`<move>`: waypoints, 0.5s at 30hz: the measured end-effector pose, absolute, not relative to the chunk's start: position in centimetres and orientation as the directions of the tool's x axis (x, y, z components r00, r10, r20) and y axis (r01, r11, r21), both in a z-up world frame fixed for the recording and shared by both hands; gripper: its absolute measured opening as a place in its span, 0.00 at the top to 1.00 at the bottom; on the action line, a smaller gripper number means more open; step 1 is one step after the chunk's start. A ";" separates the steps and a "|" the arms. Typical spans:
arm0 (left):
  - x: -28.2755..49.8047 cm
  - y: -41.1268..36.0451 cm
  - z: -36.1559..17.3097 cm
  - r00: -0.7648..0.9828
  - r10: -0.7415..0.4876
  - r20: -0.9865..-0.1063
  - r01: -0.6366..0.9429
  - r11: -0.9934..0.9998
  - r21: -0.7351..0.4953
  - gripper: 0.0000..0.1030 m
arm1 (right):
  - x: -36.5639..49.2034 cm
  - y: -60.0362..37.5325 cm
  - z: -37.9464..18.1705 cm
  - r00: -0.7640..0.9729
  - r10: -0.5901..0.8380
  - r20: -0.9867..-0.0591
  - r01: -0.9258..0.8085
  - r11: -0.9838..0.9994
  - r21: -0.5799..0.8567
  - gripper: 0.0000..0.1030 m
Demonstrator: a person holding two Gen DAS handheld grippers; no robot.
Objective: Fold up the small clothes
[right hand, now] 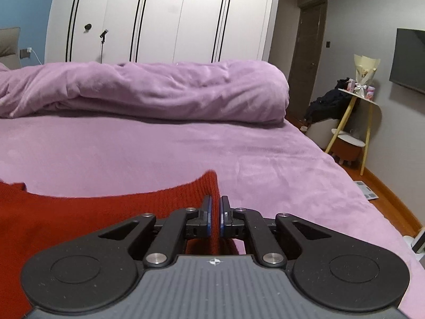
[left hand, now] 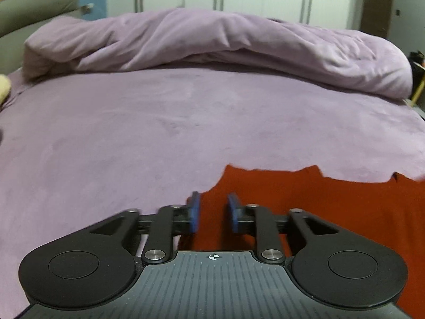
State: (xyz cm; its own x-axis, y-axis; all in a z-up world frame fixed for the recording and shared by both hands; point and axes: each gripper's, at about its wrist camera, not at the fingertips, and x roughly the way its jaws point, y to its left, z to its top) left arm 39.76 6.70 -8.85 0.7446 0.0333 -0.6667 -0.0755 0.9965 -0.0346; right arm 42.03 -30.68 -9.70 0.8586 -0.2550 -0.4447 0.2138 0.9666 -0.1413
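Red knit (left hand: 332, 212) lying on the purple bed (left hand: 159, 133), on the near side from the rolled duvet (left hand: 212, 45). Left gripper (left hand: 212, 211): blue pads (left hand: 195, 212) narrowly parted above the knit's edge, apparently gripping nothing. Right gripper (right hand: 215, 216): jaws closed, pinching a raised ribbed edge of the knit (right hand: 106, 212).

A bed covered in a mauve plush sheet (right hand: 164, 146) fills the room, with a rumpled mauve duvet (right hand: 148, 90) rolled along its far side. Behind it stands a white wardrobe with dark vertical door gaps (right hand: 164, 16) against a blue wall (right hand: 24, 2). To the right, a round white side table on yellow legs (right hand: 357, 98) carries a wrapped cream bouquet (right hand: 365, 71), beneath a dark wall-mounted flat screen (right hand: 410, 58) and beside a brown door (right hand: 305, 53).
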 end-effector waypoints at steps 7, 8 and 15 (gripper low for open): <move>38.6 2.5 -8.4 0.798 -0.153 -0.582 0.080 0.986 -0.149 0.46 | 40.4 -27.0 -10.0 0.891 -0.066 -0.448 0.117 0.989 0.087 0.87; 38.9 1.4 -8.9 0.782 -0.181 -0.596 0.114 0.982 -0.149 0.45 | 40.6 -25.8 -10.3 0.890 0.029 -0.455 0.034 0.991 0.130 0.87; 40.0 -0.4 -13.0 0.776 -0.126 -0.618 0.137 0.990 -0.030 0.33 | 41.6 -20.1 -13.6 0.846 0.163 -0.508 -0.182 0.983 0.012 0.87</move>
